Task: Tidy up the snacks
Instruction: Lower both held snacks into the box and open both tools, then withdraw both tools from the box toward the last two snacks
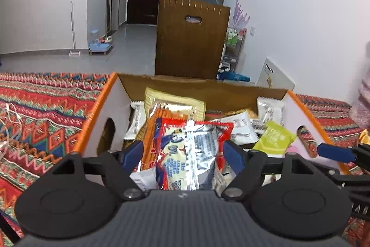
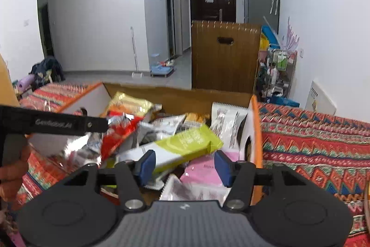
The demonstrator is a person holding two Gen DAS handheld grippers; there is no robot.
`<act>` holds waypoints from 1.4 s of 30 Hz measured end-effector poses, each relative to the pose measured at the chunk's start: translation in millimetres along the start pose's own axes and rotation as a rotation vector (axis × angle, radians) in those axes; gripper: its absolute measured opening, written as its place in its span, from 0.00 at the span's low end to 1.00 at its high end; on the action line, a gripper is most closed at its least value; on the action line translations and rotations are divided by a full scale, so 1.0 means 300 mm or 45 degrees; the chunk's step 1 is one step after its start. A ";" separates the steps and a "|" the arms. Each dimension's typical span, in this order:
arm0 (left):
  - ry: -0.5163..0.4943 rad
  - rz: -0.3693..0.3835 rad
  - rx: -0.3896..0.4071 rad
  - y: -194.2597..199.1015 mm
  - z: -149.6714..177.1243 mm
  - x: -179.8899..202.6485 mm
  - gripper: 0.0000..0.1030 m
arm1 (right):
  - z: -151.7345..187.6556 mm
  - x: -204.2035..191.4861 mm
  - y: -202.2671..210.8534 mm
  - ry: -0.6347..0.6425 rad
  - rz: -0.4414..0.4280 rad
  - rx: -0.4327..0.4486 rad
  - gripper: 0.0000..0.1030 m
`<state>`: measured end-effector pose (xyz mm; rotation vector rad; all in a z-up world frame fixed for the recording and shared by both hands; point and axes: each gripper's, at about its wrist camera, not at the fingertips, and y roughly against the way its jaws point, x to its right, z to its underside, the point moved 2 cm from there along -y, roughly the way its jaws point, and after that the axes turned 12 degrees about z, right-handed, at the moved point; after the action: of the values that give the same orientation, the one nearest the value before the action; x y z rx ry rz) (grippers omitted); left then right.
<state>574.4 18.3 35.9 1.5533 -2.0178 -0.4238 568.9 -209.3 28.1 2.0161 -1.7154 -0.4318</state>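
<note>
1. Left wrist view: your cardboard box [image 1: 115, 94] sits on the patterned cloth [image 1: 46, 108], full of snack packets.
2. Your left gripper [image 1: 183, 154] stands spread wide around the red-and-silver packet [image 1: 196, 149]; whether it touches, you cannot tell.
3. Your right gripper [image 2: 182, 164] stands wide, holding nothing, above the lime-green packet [image 2: 185, 145] in the box.

Red-and-silver packet [image 1: 192, 154] between the left gripper's [image 1: 185, 154] blue pads [image 1: 134, 153]; lime-green packet [image 2: 185, 142] ahead of the right gripper [image 2: 185, 164]; orange-edged white box [image 1: 118, 94].
</note>
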 end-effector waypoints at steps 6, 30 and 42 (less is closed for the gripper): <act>-0.068 0.000 0.071 0.217 -0.027 0.049 0.82 | -0.039 0.023 0.180 -0.020 0.010 0.068 0.56; -0.229 0.056 0.241 1.180 0.684 0.336 1.00 | 0.551 -0.103 1.126 0.044 0.016 0.118 0.88; -0.076 -0.023 0.028 1.223 0.991 0.235 1.00 | 0.906 -0.178 1.259 -0.085 -0.012 -0.058 0.89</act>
<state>97.5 29.6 19.6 1.5909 -2.0617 -0.4617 102.8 -240.0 -5.2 1.9993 -1.7195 -0.5422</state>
